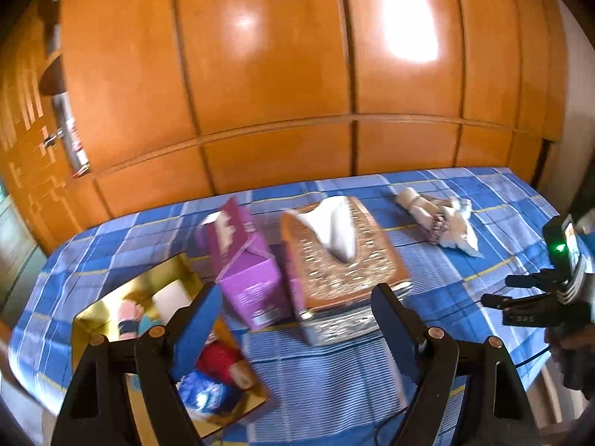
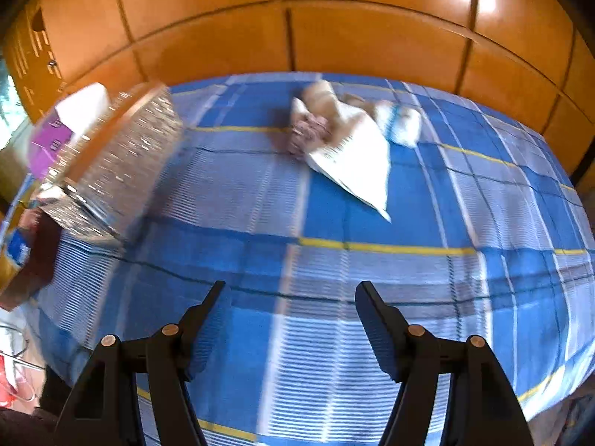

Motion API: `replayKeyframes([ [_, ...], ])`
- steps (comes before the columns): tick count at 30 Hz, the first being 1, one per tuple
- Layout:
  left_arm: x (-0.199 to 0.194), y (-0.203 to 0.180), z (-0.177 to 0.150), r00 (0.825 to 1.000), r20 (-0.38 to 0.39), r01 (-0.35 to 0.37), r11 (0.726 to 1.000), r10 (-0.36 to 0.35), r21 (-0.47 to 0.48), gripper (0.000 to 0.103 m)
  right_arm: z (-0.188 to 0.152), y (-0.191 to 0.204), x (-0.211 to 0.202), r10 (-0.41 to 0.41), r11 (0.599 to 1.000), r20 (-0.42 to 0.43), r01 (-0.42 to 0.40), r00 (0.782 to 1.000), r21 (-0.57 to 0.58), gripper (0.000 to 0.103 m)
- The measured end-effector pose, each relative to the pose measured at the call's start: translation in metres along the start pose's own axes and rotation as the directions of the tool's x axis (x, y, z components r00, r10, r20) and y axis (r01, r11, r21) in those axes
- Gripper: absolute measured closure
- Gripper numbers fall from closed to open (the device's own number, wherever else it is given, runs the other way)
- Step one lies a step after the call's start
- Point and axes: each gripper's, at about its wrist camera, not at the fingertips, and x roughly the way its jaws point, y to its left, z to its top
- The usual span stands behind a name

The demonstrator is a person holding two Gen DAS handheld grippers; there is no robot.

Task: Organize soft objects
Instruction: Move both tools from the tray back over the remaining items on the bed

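Note:
On a blue plaid bed (image 1: 334, 364) stand a purple tissue box (image 1: 245, 260) and a sequined brown tissue box (image 1: 334, 256) with a white tissue sticking up. A gold-lined open box (image 1: 111, 316) at the left holds soft toys, red and blue. A loose pile of soft items (image 1: 438, 219) lies far right: a beige roll, a pink scrunchie, white cloth; in the right wrist view the pile (image 2: 346, 141) is ahead. My left gripper (image 1: 297, 297) is open, in front of the tissue boxes. My right gripper (image 2: 290, 290) is open and empty above the bedspread (image 2: 334, 260).
Orange wooden wardrobe doors (image 1: 279, 74) run behind the bed. The other hand-held gripper (image 1: 539, 297) shows at the right edge of the left wrist view. The sequined box (image 2: 111, 163) and purple box (image 2: 48, 141) sit at the left of the right wrist view.

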Motion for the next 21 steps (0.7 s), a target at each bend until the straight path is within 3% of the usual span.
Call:
replayKeyframes([
  [11, 0.024, -0.062, 0.025, 0.995, -0.007, 0.102, 0.988, -0.102, 0.115, 0.02, -0.027, -0.029, 0.019, -0.071, 0.997, -0.049, 0.073, 0.996, 0.039, 0.033],
  [17, 0.04, -0.091, 0.034, 0.989, -0.031, 0.151, 0.978, -0.148, 0.145, 0.02, -0.032, -0.037, 0.018, -0.054, 0.997, -0.008, 0.054, 0.999, 0.056, 0.032],
  [21, 0.051, -0.107, 0.038, 0.982, -0.056, 0.187, 0.971, -0.181, 0.15, 0.02, -0.035, -0.037, 0.019, -0.039, 0.998, 0.018, 0.038, 0.999, 0.058, 0.025],
])
